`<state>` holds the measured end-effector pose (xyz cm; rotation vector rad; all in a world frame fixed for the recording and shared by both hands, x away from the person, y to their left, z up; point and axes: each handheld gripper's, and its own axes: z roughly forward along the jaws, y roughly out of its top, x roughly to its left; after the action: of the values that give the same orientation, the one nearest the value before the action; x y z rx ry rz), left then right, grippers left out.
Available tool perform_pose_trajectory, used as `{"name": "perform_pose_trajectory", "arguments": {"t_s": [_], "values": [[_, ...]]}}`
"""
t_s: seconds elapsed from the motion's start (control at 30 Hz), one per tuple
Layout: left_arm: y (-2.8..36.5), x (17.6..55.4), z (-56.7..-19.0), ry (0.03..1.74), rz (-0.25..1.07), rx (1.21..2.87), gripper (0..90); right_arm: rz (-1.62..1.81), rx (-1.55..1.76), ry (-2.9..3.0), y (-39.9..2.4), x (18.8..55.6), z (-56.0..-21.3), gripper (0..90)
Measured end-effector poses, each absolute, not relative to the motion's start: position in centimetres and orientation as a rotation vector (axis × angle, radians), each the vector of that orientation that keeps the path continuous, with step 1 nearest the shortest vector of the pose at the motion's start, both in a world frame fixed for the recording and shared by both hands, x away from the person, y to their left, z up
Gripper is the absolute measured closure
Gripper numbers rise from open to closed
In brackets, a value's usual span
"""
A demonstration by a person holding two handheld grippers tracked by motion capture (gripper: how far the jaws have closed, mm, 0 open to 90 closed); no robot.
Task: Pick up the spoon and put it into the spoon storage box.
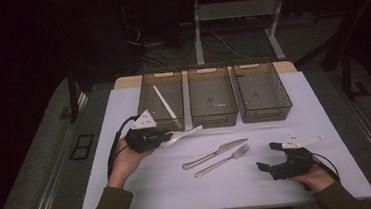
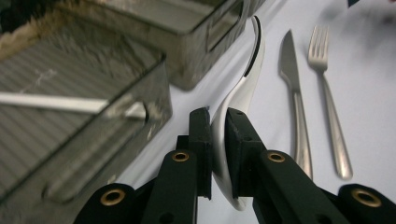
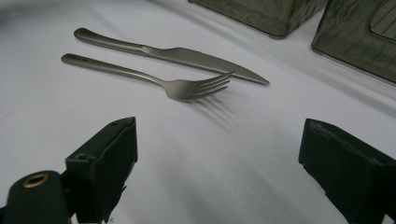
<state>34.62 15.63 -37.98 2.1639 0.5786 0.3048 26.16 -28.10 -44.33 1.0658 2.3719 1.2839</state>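
Observation:
My left gripper (image 1: 164, 137) is shut on the handle of a white plastic spoon (image 1: 185, 133) and holds it off the white table mat, just in front of the left bin (image 1: 146, 101). In the left gripper view the spoon (image 2: 243, 84) stands on edge between the pads of that gripper (image 2: 218, 135), its bowl pointing away. A metal knife (image 1: 215, 154) and a metal fork (image 1: 223, 160) lie side by side in the middle of the mat. My right gripper (image 1: 269, 156) rests to their right, open, with nothing between its fingers (image 3: 105, 158).
Three clear grey bins stand in a row at the back: the left one holds a white stick-like utensil (image 1: 164, 101), then the middle bin (image 1: 213, 118) and the right bin (image 1: 267, 113). The white mat (image 1: 180, 190) reaches the table's front edge.

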Motion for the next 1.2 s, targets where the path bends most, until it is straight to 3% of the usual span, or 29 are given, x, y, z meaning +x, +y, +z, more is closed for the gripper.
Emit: {"name": "perform_pose_trajectory", "arguments": {"t_s": [0.6, 1.2], "values": [[10.6, 38.7, -34.3, 0.442, 0.359, 2.177, 81.0, 1.300, 1.080, 2.363, -28.3, 26.1, -44.2, 11.7], [5.3, 43.1, -36.0, 0.390, 0.385, 2.242, 80.9, 1.321, 1.096, 2.354, -28.5, 26.2, -44.2, 11.7]]}}
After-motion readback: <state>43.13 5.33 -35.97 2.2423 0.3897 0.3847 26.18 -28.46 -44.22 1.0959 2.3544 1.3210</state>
